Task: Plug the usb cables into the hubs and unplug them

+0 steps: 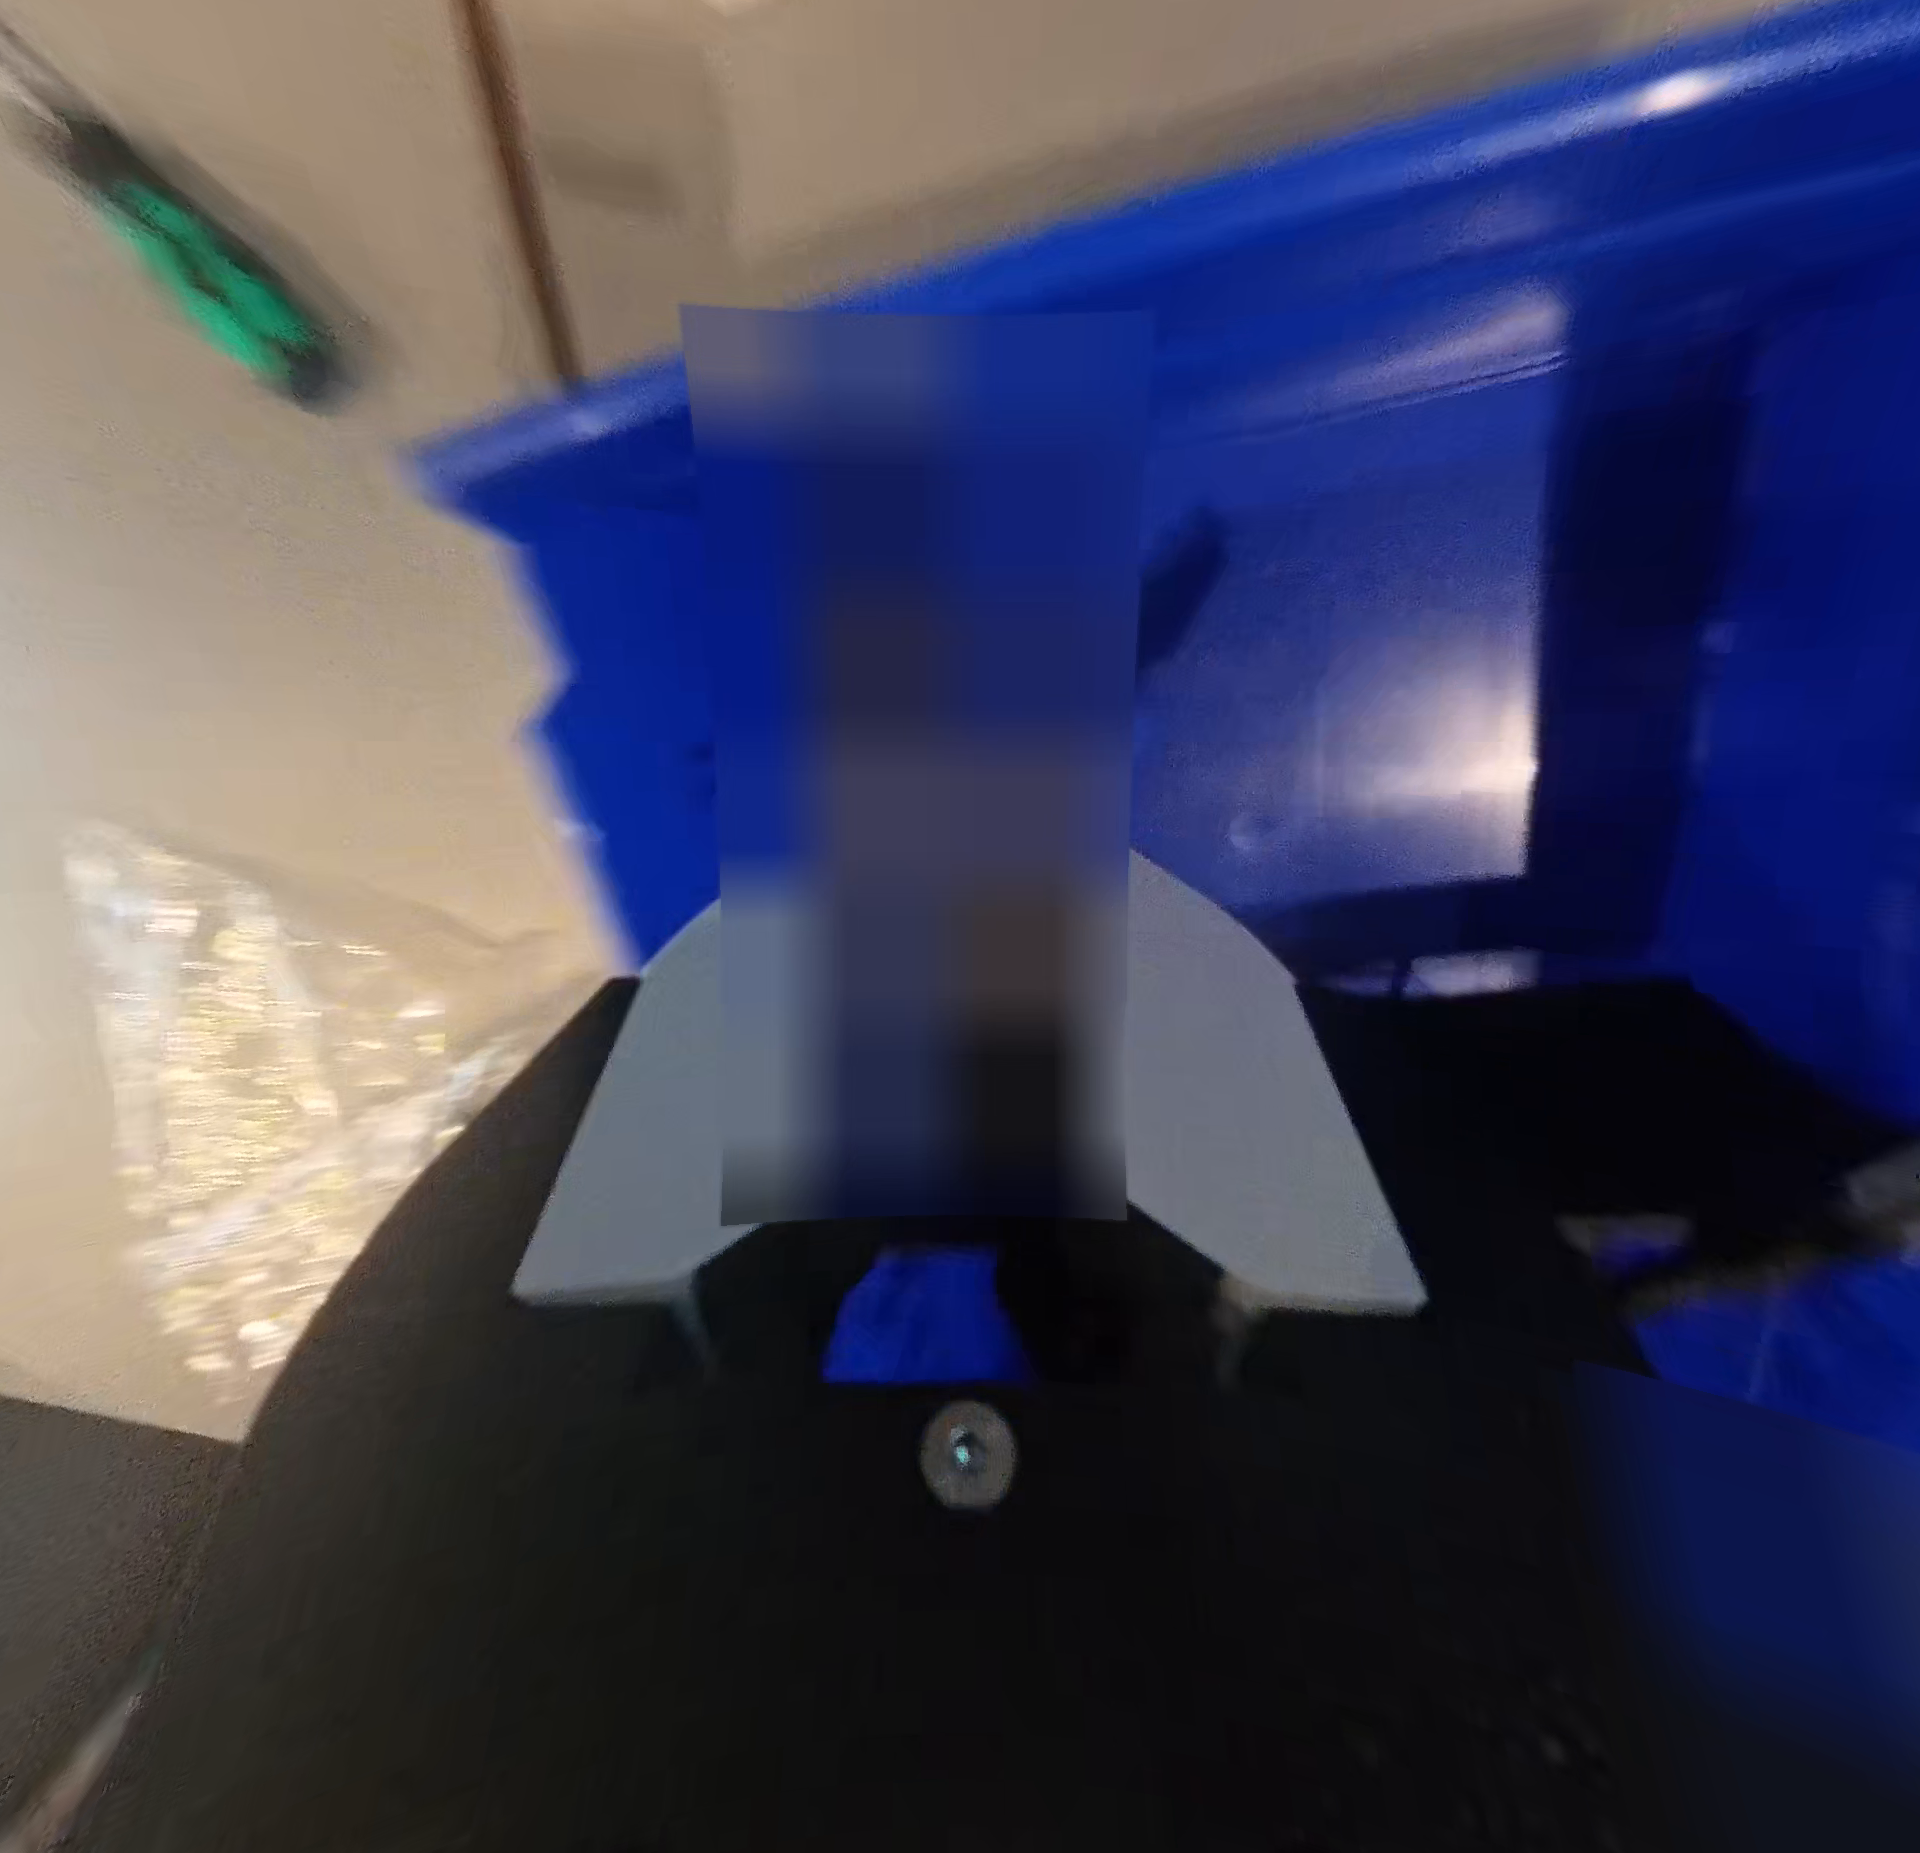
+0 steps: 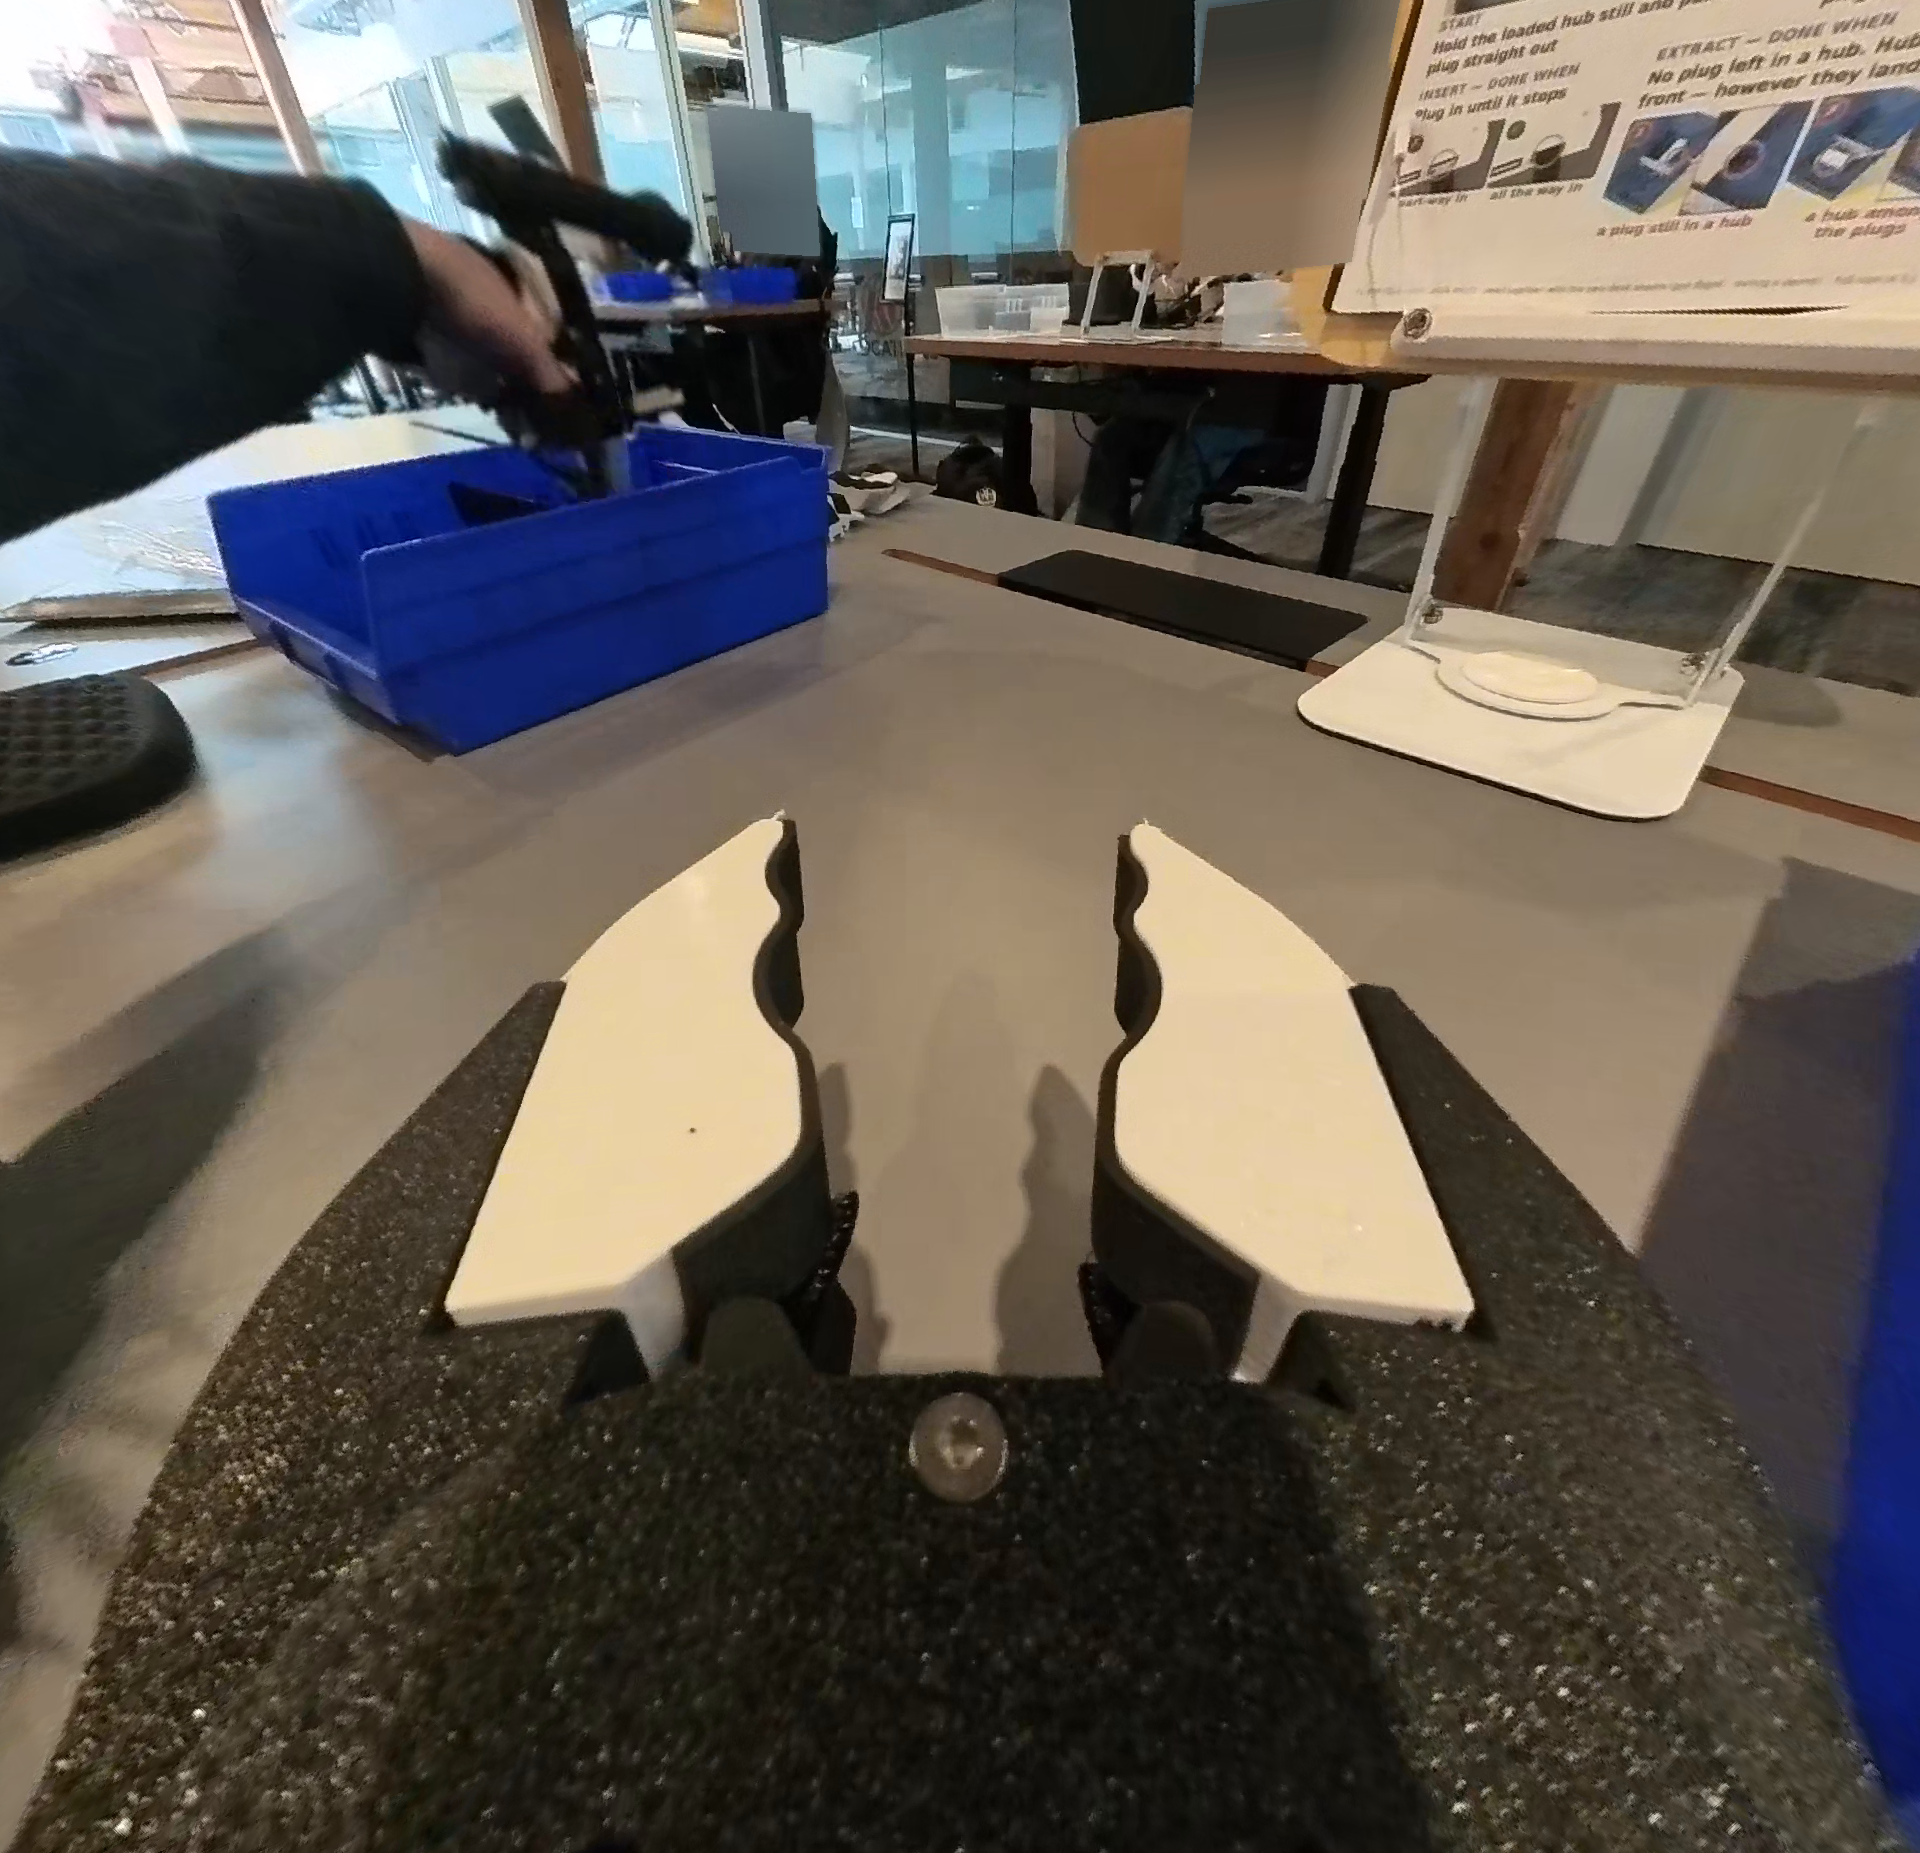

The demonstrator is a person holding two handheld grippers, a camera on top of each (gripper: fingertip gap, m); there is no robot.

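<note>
My left tongs dip into the far-left blue bin; their grip I can't tell. My right tongs hang spread over the grey surface.

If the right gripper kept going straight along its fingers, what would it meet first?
Probably only the bare grey table; the right gripper is open and empty, and the blue bin sits off to its left.

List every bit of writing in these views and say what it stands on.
Instruction sheet on the stand: printed headings and captions, legible, but I do not copy writing.
Small framed sign far back: too small to read.
Green sign, left wrist view: blurred, unreadable.
Blue bin: no writing visible.
</note>
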